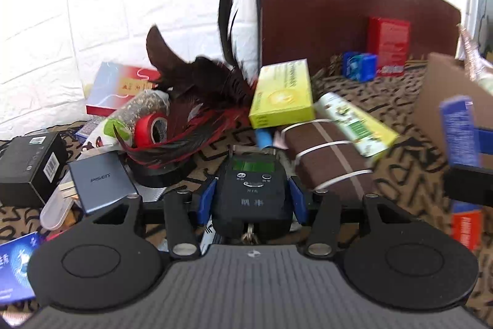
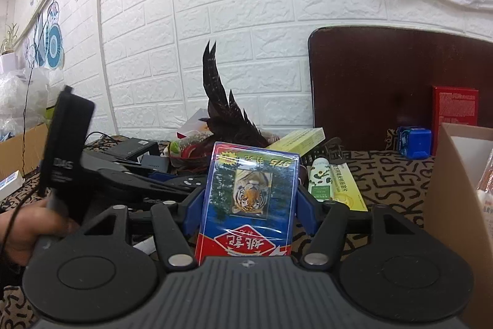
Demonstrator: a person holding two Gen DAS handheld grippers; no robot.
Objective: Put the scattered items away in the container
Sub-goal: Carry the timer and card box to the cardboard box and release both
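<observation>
Each fisheye camera sits low behind its own gripper, looking forward along the fingers, close over the patterned tabletop [image 1: 400, 82]. Both views share the yellow box [image 1: 282, 94] [image 2: 297, 137], the feathers [image 1: 197, 88] [image 2: 215, 100] and the white brick wall [image 2: 246, 5].

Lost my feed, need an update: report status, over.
Left gripper shut on black digital hand scale. Right gripper shut on blue-and-red tiger card box. Brown cardboard container at right, nothing blocking.

Bright daylight blows out the white brick wall [image 1: 123, 20] in the left view, which is motion-blurred; both bend at the edges.
</observation>
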